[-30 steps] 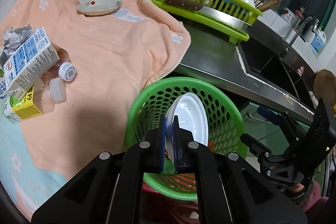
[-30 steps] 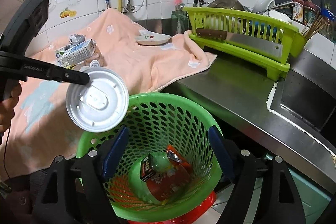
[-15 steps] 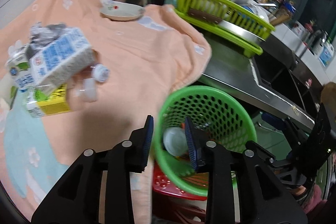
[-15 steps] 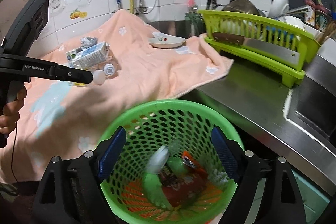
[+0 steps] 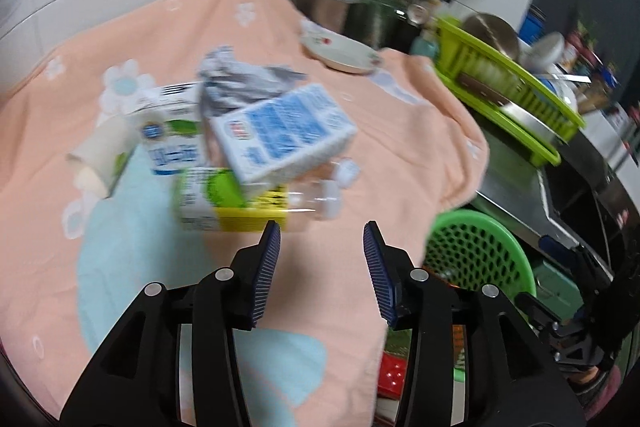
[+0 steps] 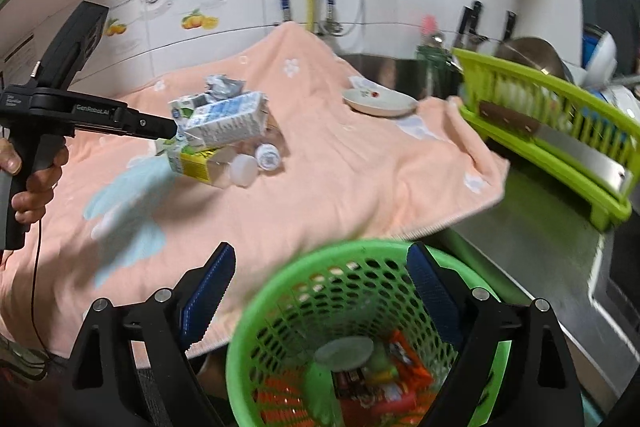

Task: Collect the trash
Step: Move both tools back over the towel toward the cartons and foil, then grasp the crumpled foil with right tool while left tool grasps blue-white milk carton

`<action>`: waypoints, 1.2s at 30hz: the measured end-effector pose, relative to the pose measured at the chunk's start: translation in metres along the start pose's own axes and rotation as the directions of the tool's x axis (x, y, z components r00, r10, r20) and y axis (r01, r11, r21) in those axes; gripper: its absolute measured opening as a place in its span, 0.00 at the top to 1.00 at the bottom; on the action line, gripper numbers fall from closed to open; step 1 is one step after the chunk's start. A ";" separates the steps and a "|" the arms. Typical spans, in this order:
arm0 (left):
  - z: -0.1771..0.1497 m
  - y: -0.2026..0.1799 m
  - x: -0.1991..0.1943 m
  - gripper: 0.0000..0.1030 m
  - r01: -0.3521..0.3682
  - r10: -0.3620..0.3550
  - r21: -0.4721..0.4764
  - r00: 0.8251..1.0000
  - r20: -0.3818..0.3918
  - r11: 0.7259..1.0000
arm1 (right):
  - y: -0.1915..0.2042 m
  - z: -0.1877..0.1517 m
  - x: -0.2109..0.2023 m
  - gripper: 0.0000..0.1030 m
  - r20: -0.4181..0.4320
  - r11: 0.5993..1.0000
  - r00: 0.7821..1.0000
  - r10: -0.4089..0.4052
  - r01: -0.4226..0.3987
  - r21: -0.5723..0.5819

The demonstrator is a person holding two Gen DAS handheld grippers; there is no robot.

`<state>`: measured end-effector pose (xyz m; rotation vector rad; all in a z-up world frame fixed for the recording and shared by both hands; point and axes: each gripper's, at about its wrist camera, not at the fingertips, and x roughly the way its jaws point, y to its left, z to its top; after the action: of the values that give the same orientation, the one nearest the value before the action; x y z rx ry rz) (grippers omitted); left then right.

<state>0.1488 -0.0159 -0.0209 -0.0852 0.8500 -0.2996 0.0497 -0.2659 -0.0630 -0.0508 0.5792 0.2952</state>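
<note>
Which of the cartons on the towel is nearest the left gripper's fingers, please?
The yellow carton, at the bottom of the pile, just ahead of the left gripper. The blue-and-white carton lies on top of it, and the green-and-white carton sits farther back.

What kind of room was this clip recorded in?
Most likely a home kitchen: a steel counter with a green dish rack holding a cleaver, knives against the tiled wall, and a sink further along.

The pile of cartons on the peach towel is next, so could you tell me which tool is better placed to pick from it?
The left tool: it is open, empty, and points at the cartons close ahead. The right tool is also open but sits over the green basket, farther from the pile.
</note>
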 end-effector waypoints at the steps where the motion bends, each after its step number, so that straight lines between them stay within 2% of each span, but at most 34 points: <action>1: 0.001 0.009 -0.002 0.58 -0.006 0.006 -0.017 1.000 0.002 1.000 | 0.002 0.005 0.003 0.18 0.002 1.000 1.000 0.007 -0.007 -0.009; 11: 0.009 0.064 -0.019 0.54 -0.070 0.074 -0.107 0.997 0.031 0.992 | 0.040 0.071 0.052 0.20 0.019 0.985 0.993 0.117 -0.113 -0.130; 19: 0.018 0.089 -0.028 0.54 -0.104 0.111 -0.144 0.993 0.044 0.984 | 0.075 0.119 0.096 0.31 0.015 0.956 0.979 0.202 -0.194 -0.221; 24: 0.021 0.102 -0.026 0.53 -0.114 0.122 -0.164 0.992 0.038 0.980 | 0.090 0.145 0.123 0.33 -0.001 0.938 0.971 0.239 -0.231 -0.258; 26: 0.022 0.106 -0.026 0.53 -0.121 0.128 -0.168 0.991 0.035 0.978 | 0.094 0.153 0.135 0.37 -0.013 0.932 0.967 0.255 -0.249 -0.264; 36: 0.026 0.120 -0.028 0.53 -0.136 0.145 -0.183 0.989 0.038 0.974 | 0.128 0.187 0.186 0.46 -0.066 0.890 0.965 0.254 -0.259 -0.374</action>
<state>0.1780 0.1057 -0.0060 -0.1991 0.8269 -0.0865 0.2604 -0.0710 -0.0042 -0.3547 0.5369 0.6651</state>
